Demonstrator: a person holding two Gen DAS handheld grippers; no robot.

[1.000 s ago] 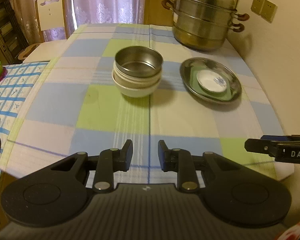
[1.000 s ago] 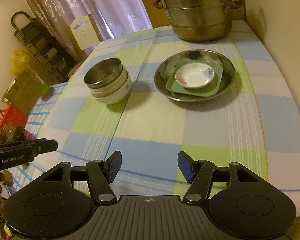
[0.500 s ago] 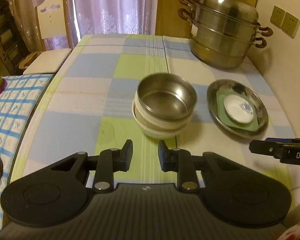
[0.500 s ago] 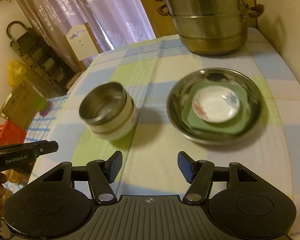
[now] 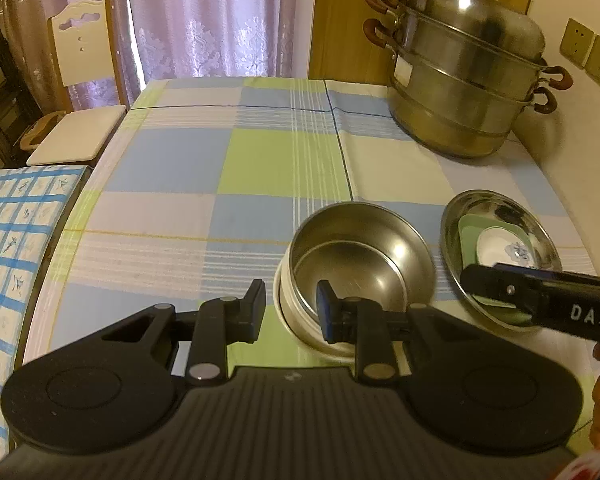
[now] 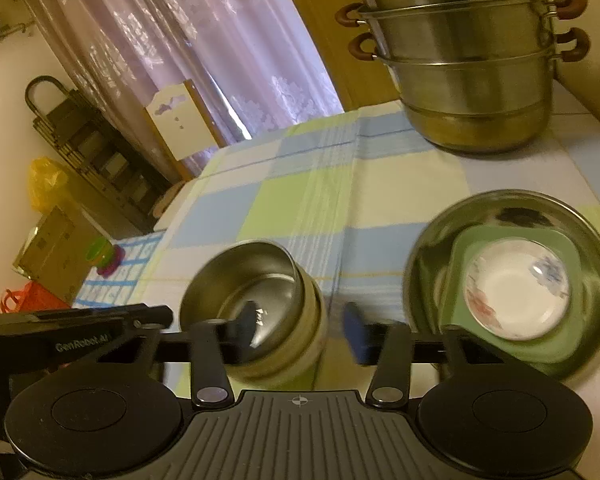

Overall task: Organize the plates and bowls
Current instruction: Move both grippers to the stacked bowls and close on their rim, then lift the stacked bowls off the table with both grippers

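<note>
A steel bowl [image 5: 360, 260] is nested in cream bowls [image 5: 290, 316] on the checked tablecloth. My left gripper [image 5: 290, 310] is open and straddles the stack's near left rim, one finger inside the steel bowl and one outside. My right gripper [image 6: 300, 330] is open and straddles the stack's [image 6: 260, 308] right rim in the same way. To the right, a steel plate [image 6: 596, 280] holds a green square dish [image 6: 560, 344] with a small white saucer [image 6: 516, 288] on top. That plate also shows in the left wrist view [image 5: 456, 224].
A big steel steamer pot [image 5: 464, 80] stands at the back right by the wall. A white chair [image 5: 80, 80] is past the far left table edge. A blue-patterned side table [image 5: 16, 220] lies to the left. The right gripper's body [image 5: 540, 296] crosses the steel plate.
Both grippers have moved forward and down to the bowl stack, and now their fingers straddle its rim. The bowls and plates have not shifted on the table.
</note>
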